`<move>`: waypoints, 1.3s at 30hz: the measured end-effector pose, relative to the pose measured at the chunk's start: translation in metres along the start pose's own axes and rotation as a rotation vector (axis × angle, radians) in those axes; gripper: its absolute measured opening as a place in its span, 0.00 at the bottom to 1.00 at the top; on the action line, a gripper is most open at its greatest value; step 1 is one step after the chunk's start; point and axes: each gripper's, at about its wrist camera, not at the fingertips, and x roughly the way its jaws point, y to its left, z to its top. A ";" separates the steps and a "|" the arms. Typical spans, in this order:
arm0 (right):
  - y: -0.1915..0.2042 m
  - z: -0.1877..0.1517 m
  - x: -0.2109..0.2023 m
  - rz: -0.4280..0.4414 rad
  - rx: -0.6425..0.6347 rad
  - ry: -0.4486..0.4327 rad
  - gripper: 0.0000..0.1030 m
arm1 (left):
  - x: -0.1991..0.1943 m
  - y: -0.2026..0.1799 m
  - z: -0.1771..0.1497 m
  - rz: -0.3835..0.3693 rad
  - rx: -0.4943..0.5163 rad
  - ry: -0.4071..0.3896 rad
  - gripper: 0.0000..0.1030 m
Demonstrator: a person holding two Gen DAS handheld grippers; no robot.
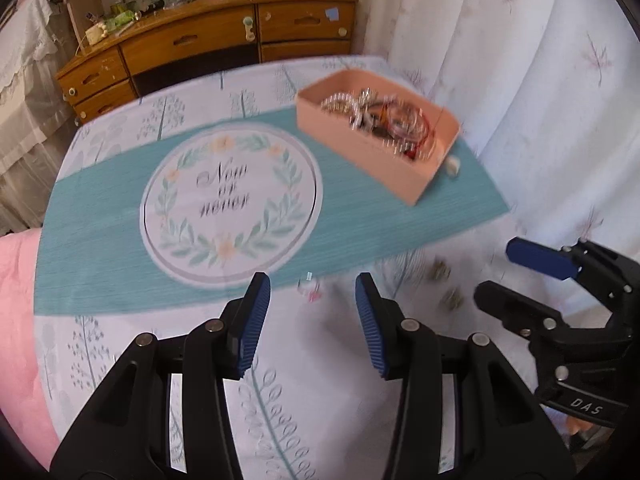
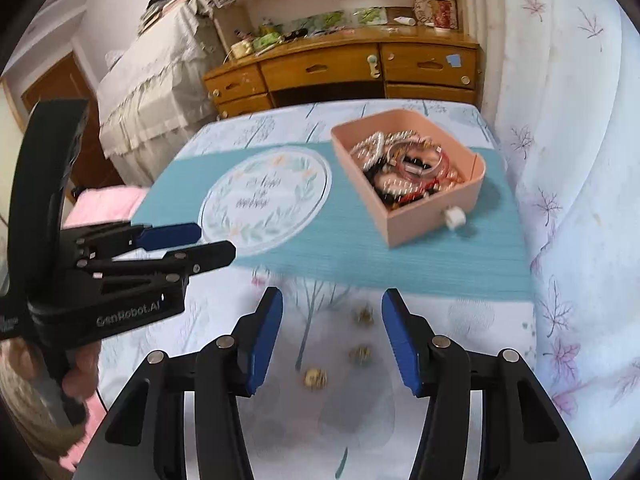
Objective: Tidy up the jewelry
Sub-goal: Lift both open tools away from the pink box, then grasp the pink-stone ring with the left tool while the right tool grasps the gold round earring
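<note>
A pink drawer box (image 1: 360, 152) (image 2: 424, 216) full of tangled bracelets and beads (image 2: 404, 168) sits on the teal mat at the table's far right. Three small gold pieces (image 2: 362, 354) lie on the white cloth between and just ahead of my right gripper's (image 2: 332, 320) open fingers. Two of them show blurred in the left wrist view (image 1: 440, 270). A small pink and clear piece (image 1: 310, 290) lies between my left gripper's (image 1: 312, 300) open fingers. Both grippers are empty. The right gripper appears at the right in the left wrist view (image 1: 516, 276).
A teal mat with a round wreath print (image 1: 230, 208) covers the table's middle. A white knob (image 2: 454, 216) sticks out of the box front. A wooden dresser (image 2: 340, 72) stands behind the table. A curtain (image 2: 580, 160) hangs at the right. Pink fabric (image 1: 16, 300) lies at the left.
</note>
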 end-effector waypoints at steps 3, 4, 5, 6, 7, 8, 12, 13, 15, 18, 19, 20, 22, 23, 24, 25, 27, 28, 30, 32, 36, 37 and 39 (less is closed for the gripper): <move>0.006 -0.020 0.007 -0.011 -0.028 0.034 0.52 | 0.009 0.003 -0.017 -0.019 -0.011 0.039 0.40; 0.008 -0.029 0.010 -0.012 -0.038 0.048 0.52 | 0.012 0.005 -0.025 -0.032 -0.021 0.053 0.40; 0.009 -0.036 0.014 -0.011 -0.047 0.061 0.52 | 0.015 0.006 -0.029 -0.037 -0.028 0.060 0.40; 0.010 -0.043 0.018 -0.009 -0.056 0.076 0.52 | 0.019 0.007 -0.034 -0.042 -0.036 0.069 0.40; 0.011 -0.050 0.022 -0.004 -0.067 0.087 0.52 | 0.022 0.008 -0.041 -0.049 -0.046 0.081 0.40; 0.013 -0.057 0.027 -0.001 -0.081 0.096 0.52 | 0.026 0.007 -0.045 -0.056 -0.054 0.089 0.40; 0.017 -0.076 0.042 -0.014 -0.118 0.109 0.46 | 0.036 0.009 -0.057 -0.086 -0.095 0.112 0.40; 0.016 -0.077 0.046 -0.014 -0.119 0.110 0.41 | 0.038 0.010 -0.060 -0.089 -0.104 0.115 0.40; 0.015 -0.080 0.053 -0.014 -0.117 0.110 0.36 | 0.042 0.010 -0.061 -0.091 -0.115 0.114 0.40; 0.018 -0.077 0.058 -0.032 -0.148 0.083 0.33 | 0.043 0.011 -0.060 -0.078 -0.121 0.096 0.40; 0.019 -0.077 0.059 -0.037 -0.158 0.078 0.32 | 0.043 0.012 -0.059 -0.083 -0.128 0.095 0.40; 0.020 -0.076 0.060 -0.044 -0.171 0.071 0.32 | 0.043 0.013 -0.058 -0.089 -0.135 0.096 0.40; 0.023 -0.077 0.062 -0.057 -0.196 0.061 0.32 | 0.045 0.015 -0.055 -0.096 -0.150 0.091 0.40; 0.026 -0.074 0.063 -0.065 -0.210 0.057 0.32 | 0.046 0.016 -0.054 -0.097 -0.156 0.089 0.40; 0.029 -0.073 0.064 -0.073 -0.224 0.052 0.30 | 0.046 0.016 -0.052 -0.098 -0.160 0.089 0.40; 0.031 -0.074 0.065 -0.085 -0.245 0.044 0.28 | 0.047 0.017 -0.050 -0.104 -0.169 0.089 0.40; 0.036 -0.075 0.065 -0.083 -0.274 0.036 0.20 | 0.048 0.019 -0.047 -0.114 -0.180 0.083 0.40; 0.038 -0.074 0.066 -0.083 -0.286 0.033 0.19 | 0.048 0.020 -0.046 -0.115 -0.184 0.079 0.40; 0.041 -0.075 0.067 -0.099 -0.310 0.020 0.19 | 0.049 0.022 -0.044 -0.113 -0.191 0.074 0.40; 0.040 -0.074 0.068 -0.091 -0.304 0.013 0.19 | 0.051 0.024 -0.041 -0.107 -0.202 0.071 0.40; 0.032 -0.071 0.070 -0.073 -0.266 0.005 0.19 | 0.055 0.025 -0.035 -0.085 -0.222 0.058 0.40; 0.031 -0.071 0.069 -0.073 -0.263 0.002 0.19 | 0.056 0.025 -0.033 -0.080 -0.227 0.057 0.40; 0.029 -0.070 0.069 -0.062 -0.248 -0.003 0.19 | 0.059 0.024 -0.031 -0.069 -0.235 0.054 0.40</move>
